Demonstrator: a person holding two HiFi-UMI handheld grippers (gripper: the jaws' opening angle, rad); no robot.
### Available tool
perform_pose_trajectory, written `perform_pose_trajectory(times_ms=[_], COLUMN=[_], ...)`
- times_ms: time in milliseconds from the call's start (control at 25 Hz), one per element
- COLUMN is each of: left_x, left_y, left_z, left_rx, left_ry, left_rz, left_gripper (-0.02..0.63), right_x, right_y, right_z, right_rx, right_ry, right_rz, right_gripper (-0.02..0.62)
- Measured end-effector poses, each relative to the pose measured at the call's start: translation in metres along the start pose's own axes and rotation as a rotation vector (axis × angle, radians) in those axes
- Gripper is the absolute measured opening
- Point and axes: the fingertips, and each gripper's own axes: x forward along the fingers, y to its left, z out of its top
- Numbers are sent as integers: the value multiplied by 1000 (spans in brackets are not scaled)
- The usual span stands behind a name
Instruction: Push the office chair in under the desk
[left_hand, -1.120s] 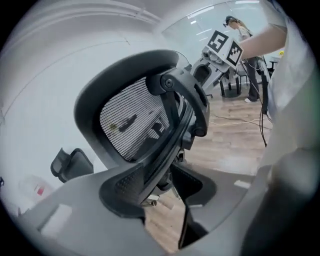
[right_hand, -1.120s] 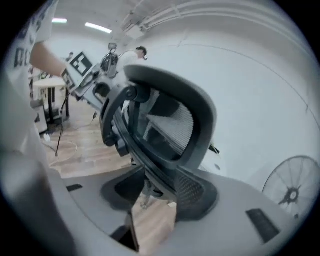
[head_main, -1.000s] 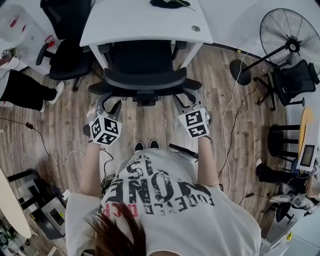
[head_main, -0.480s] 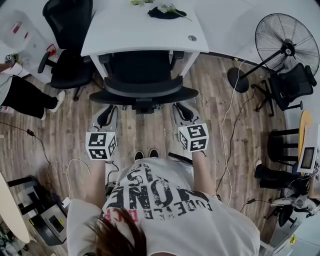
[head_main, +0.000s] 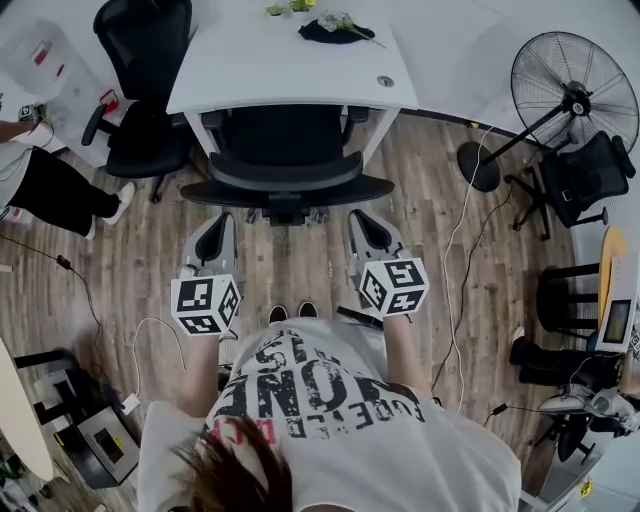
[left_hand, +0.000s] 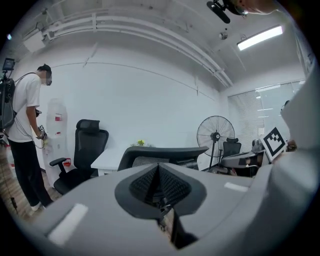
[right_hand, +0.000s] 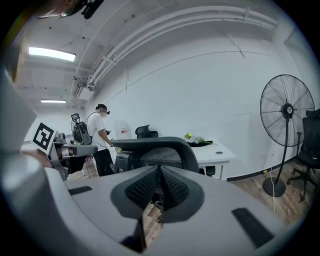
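Note:
The black office chair (head_main: 285, 180) stands with its seat under the white desk (head_main: 290, 60); only its curved backrest and rear base stick out. My left gripper (head_main: 217, 230) and right gripper (head_main: 361, 227) hover over the wood floor just behind the chair, apart from it. Both are shut with nothing between the pads. The left gripper view shows the left gripper (left_hand: 159, 172) closed, with the backrest (left_hand: 160, 151) beyond it. In the right gripper view the right gripper (right_hand: 160, 176) is likewise closed, facing the backrest (right_hand: 160, 146) and the desk (right_hand: 216, 150).
A second black chair (head_main: 140, 60) stands left of the desk, and a person (head_main: 40, 180) stands further left. A pedestal fan (head_main: 575, 90) and another chair (head_main: 590, 170) are at the right. Cables (head_main: 455, 230) run across the floor. A dark item (head_main: 335, 27) lies on the desk.
Both grippers have drawn back from the chair's backrest toward the person's body. Their jaws have gone from wide open to shut. The chair sits slightly further under the desk.

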Motion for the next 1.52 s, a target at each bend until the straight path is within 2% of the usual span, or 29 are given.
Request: perform_pose_trajectory(times_ms=[200,360,560,760,1080,1240,1520], left_x=[-18,-26,-28,-38,-47,-48,-49], left_y=[-23,-38,-59,-77,-90,-92,-97], left_z=[32,49,67,79,86,81,77], left_rx=[-25,-28,27,46,79,56,66], left_ry=[-85,-140,-191,-237,-270,-255,-235], left_rz=[1,8,8,18,48,57,64], left_gripper=[12,12,12,12,12,12,12], right_x=[-23,-36,-50,-63,-70,-61,-60], right_y=[1,1,8,17,45,58,55], right_z=[20,42,62,74,76,66,72], right_rx=[12,-21,-74,-70,-130,-129,-123], right_ry=[-41,-73,-108,-146,-142,-122,-139], right_rz=[14,17,36,68,144,189,199], right_gripper=[28,28,29,29,29,29,29])
